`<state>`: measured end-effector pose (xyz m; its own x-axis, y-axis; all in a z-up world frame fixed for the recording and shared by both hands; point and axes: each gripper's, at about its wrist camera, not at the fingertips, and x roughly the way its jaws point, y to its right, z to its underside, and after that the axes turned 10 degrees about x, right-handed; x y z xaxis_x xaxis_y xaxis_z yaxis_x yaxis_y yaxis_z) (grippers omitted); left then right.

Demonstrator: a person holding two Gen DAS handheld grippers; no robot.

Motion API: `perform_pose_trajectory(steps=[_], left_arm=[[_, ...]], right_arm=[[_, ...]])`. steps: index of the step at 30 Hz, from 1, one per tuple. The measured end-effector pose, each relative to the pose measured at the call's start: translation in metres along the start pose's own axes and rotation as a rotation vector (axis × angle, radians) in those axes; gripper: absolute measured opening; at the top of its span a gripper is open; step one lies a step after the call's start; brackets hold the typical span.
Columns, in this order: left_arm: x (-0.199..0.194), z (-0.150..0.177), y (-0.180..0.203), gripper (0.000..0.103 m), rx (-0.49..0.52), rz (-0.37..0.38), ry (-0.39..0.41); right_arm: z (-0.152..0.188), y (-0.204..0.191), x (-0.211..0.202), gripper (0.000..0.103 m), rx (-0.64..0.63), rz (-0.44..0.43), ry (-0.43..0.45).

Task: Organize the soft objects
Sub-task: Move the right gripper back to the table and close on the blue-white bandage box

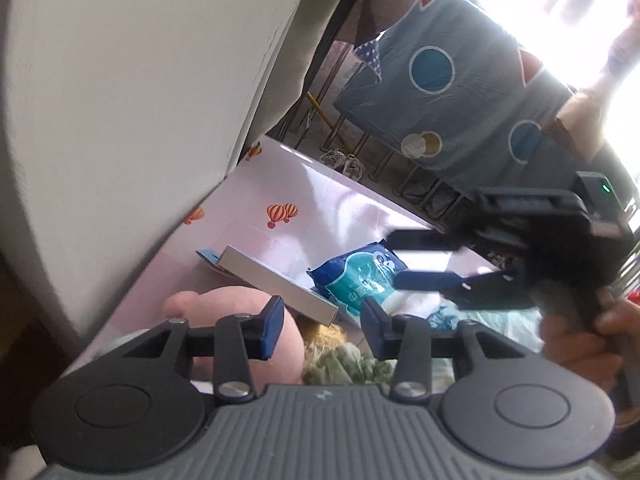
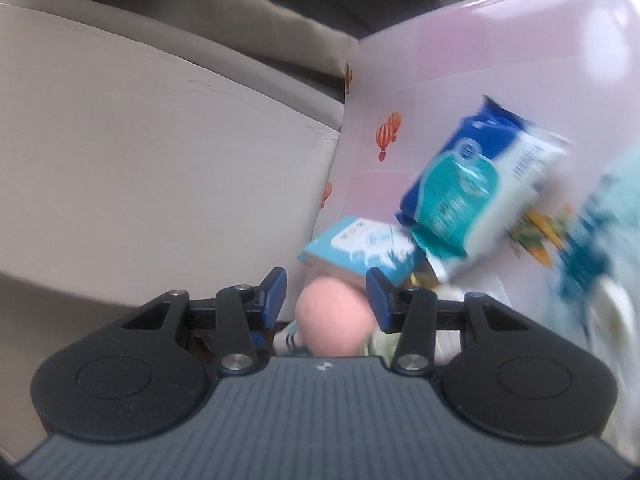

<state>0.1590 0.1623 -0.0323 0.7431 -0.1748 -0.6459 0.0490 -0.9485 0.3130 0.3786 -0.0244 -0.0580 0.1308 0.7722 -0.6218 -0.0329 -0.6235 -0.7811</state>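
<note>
Your left gripper (image 1: 322, 326) has its jaws spread with nothing between the pads; it hangs above the pink plush toy (image 1: 240, 320), which lies at the near end of the pink tabletop (image 1: 320, 208) close beside the grey sofa arm (image 1: 120, 100). Your right gripper (image 1: 424, 258) shows in the left wrist view with its two fingers parallel and apart, pointing left over the blue tissue pack (image 1: 360, 276); no contact with the pack is visible. In the right wrist view the same gripper (image 2: 326, 296) frames the plush toy (image 2: 334, 320) between its separated pads, not touching either one. The tissue pack (image 2: 472, 184) appears tilted in that view, its long axis running from lower left to upper right, dark blue end uppermost, though motion blur softens its edges. A flat teal box (image 2: 360, 248) lies just below and left of the pack, touching or overlapping the plush toy; you cannot tell which. A green soft item (image 1: 344, 364) lies just right of the plush toy in the left wrist view
</note>
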Motion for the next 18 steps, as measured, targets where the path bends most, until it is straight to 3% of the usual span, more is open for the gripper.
perform_pose_trajectory(steps=[4,9,13,18], left_arm=[[0.026,-0.004,-0.003,0.039,-0.032,0.009,-0.035],[0.047,-0.005,-0.005,0.04,-0.044,-0.011,-0.08],[0.056,-0.006,-0.005,0.041,-0.033,-0.025,-0.085],[0.06,-0.008,-0.002,0.041,-0.015,-0.046,-0.094]], right_arm=[[-0.032,-0.01,0.041,0.056,-0.036,0.037,-0.05],[-0.06,-0.014,0.091,0.062,-0.083,0.114,-0.132],[-0.067,-0.018,0.123,0.072,-0.13,0.16,-0.201],[-0.068,-0.023,0.149,0.075,-0.201,0.26,-0.24]])
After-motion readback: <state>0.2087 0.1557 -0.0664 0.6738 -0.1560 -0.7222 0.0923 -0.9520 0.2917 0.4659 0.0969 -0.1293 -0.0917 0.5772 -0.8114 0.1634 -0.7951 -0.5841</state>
